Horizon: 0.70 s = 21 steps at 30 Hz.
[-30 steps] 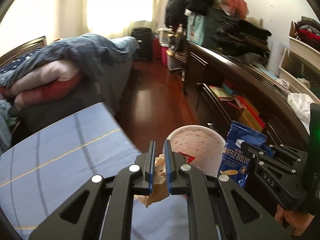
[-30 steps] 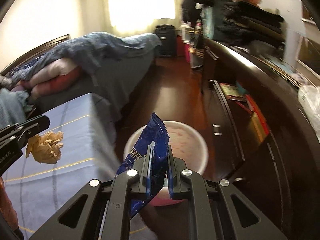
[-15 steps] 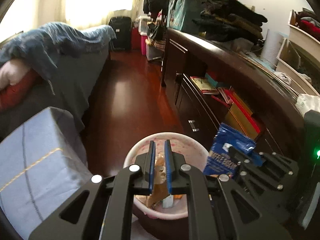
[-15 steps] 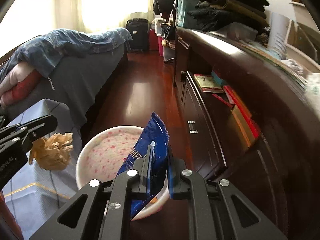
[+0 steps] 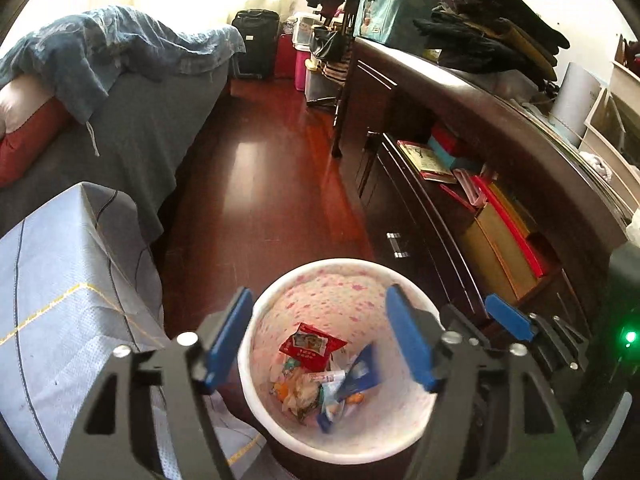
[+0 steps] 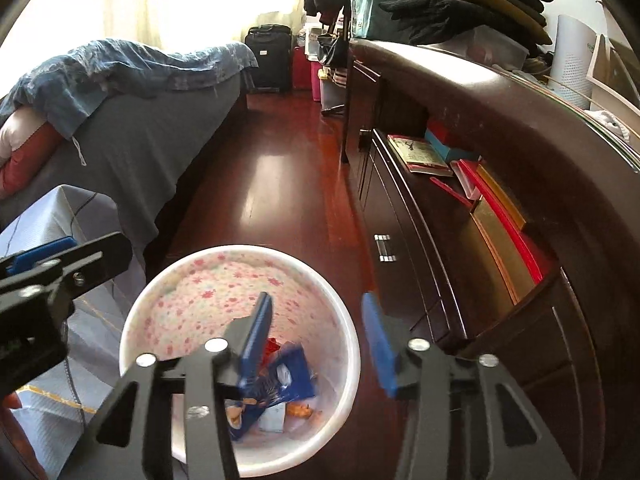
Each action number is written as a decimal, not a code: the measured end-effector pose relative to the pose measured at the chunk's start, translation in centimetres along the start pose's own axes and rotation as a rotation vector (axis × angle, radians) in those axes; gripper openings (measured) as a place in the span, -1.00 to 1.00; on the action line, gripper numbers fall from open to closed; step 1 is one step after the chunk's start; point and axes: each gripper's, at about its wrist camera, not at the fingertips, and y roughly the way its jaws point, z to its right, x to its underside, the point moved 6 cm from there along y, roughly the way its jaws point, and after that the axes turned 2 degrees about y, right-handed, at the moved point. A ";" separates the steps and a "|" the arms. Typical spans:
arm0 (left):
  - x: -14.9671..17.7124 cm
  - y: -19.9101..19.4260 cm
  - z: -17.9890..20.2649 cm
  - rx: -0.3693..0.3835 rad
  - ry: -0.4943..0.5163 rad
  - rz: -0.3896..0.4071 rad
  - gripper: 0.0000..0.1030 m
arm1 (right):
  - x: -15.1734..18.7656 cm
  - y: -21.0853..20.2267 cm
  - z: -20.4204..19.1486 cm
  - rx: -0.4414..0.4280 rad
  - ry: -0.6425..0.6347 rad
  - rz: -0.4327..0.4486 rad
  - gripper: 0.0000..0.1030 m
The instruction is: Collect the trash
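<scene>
- Landmark: the waste bin (image 5: 344, 446), white-rimmed with a pink-flecked lining, stood on the dark red floor (image 5: 256, 184).
- Left gripper (image 5: 320, 340): hung above the bin mouth; its jaws were opening, spread nearly the width of the bin, with nothing between them.
- Right gripper (image 6: 316, 338): hung above the bin's right rim; its jaws were opening, about half apart, and gripped nothing.
- Blue wrapper (image 6: 286, 380): lay inside the bin, on top of the other litter.
- Red packet (image 5: 310, 346): lay inside the bin, beside the blue wrapper.
- Blue checked cloth (image 5: 60, 300): covered a surface just left of the bin.
- Dark cabinet (image 5: 400, 208): stood just right of the bin, books on its open shelf.
</scene>
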 end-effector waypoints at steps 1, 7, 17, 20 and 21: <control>-0.1 -0.1 -0.1 -0.003 0.002 0.004 0.46 | 0.1 0.0 0.0 0.001 0.001 0.000 0.03; -0.4 -2.4 -0.5 -0.039 0.011 0.057 0.76 | 0.3 -0.9 -0.2 0.007 0.008 0.002 0.23; 0.8 -11.0 -3.8 -0.148 -0.031 0.131 0.93 | 1.5 -6.6 -3.0 -0.056 0.013 0.016 0.79; 1.7 -14.3 -6.0 -0.204 -0.064 0.140 0.93 | 2.3 -9.2 -5.7 -0.115 -0.023 0.016 0.85; 2.2 -15.6 -6.9 -0.231 -0.080 0.149 0.93 | 2.5 -9.8 -6.4 -0.127 -0.035 0.018 0.85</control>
